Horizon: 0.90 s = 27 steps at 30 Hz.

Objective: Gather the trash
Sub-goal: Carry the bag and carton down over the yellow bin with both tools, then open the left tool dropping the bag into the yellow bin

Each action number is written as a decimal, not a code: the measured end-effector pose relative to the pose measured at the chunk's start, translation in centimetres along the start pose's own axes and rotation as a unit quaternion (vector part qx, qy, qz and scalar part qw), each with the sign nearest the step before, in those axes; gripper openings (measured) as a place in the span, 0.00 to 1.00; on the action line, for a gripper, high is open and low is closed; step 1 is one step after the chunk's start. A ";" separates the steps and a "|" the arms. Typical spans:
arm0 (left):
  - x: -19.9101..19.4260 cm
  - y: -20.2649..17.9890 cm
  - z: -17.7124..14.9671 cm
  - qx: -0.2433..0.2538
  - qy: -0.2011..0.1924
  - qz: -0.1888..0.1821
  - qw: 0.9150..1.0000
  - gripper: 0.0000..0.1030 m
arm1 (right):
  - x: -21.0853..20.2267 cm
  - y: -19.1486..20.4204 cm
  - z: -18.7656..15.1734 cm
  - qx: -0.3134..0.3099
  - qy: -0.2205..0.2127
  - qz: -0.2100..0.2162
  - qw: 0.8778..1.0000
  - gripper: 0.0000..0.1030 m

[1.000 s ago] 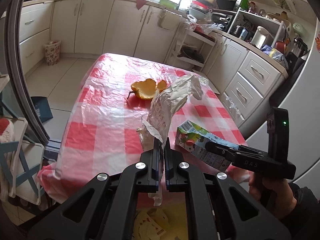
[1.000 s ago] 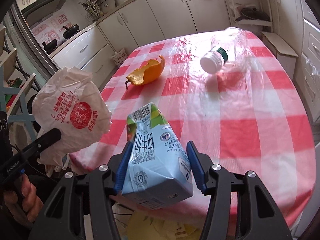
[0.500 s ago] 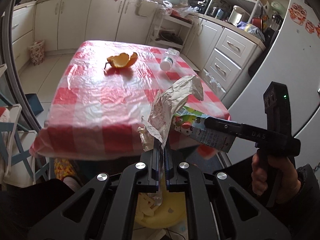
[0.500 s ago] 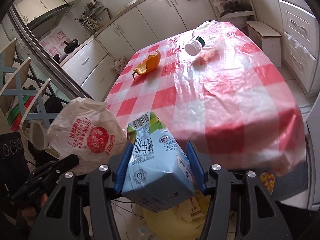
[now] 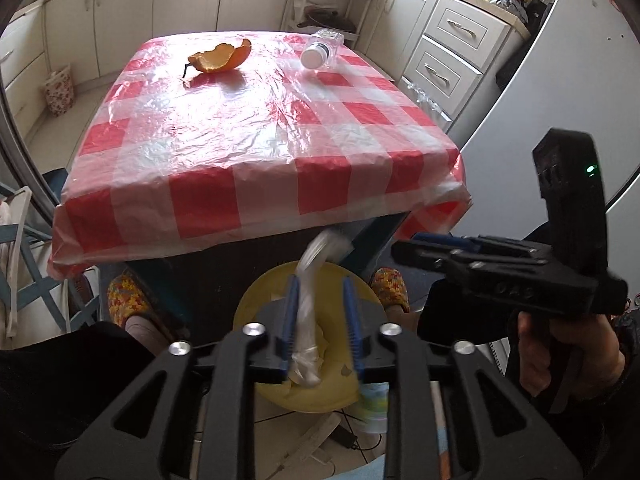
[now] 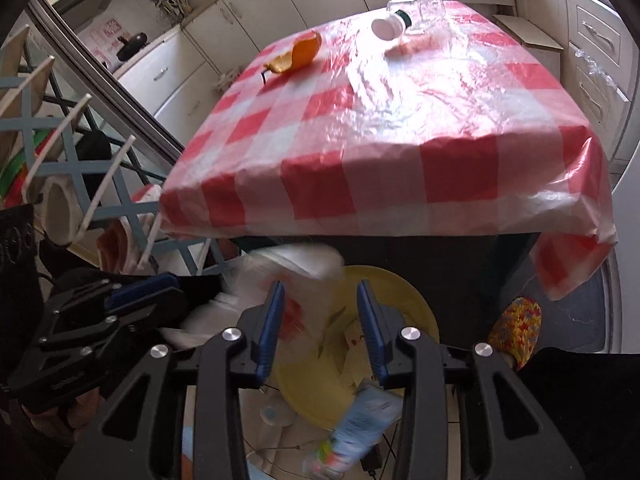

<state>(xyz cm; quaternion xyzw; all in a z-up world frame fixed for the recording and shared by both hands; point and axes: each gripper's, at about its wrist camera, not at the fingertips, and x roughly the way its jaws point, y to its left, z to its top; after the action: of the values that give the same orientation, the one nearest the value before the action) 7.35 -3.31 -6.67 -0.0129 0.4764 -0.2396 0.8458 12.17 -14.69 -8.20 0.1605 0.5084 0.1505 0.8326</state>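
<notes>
Both grippers spread, empty: left gripper [image 5: 319,320], right gripper [image 6: 320,324] over bin [image 6: 416,300]. Bag [image 5: 306,336], carton [image 6: 360,420] mid-drop. Table far edge: peel [image 5: 218,59] light, floppy, pinch rim; bottle [image 5: 320,50] slick, rolls, grip at cap.

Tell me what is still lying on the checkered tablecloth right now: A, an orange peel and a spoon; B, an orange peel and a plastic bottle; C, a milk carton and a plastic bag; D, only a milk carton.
B: the orange peel and the plastic bottle lie on the tablecloth, while the milk carton and plastic bag, both blurred, are down by the yellow bin.
</notes>
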 end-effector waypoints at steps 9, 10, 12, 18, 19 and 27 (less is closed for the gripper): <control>-0.6 0.9 0.3 -0.016 -0.012 0.005 1.000 0.36 | -0.3 -0.5 -0.3 0.013 -0.006 -0.006 1.000 0.46; -0.6 1.0 0.4 -0.018 -0.013 0.005 1.000 0.37 | -0.3 -0.6 -0.3 0.015 -0.006 -0.006 1.000 0.48; -0.5 1.1 0.5 -0.020 -0.013 0.006 1.000 0.38 | -0.3 -0.7 -0.2 0.018 -0.006 -0.007 1.000 0.50; -1.1 1.2 0.6 -0.027 -0.027 0.012 0.999 0.42 | -2.6 -0.8 0.4 0.026 -0.048 0.006 0.999 0.53; -1.3 1.3 0.6 -0.030 -0.032 0.015 0.999 0.43 | -4.3 -0.4 0.7 0.012 -0.078 0.001 0.997 0.57; -3.0 2.9 2.1 -0.095 -0.068 0.000 0.993 0.57 | -4.5 -3.8 -0.8 0.044 -0.030 -0.069 0.996 0.69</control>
<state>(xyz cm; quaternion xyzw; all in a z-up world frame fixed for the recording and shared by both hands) 8.91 0.10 -3.86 -0.1090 0.4381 -0.1917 0.8714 9.80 -19.88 -6.57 0.1664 0.4988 0.0654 0.8481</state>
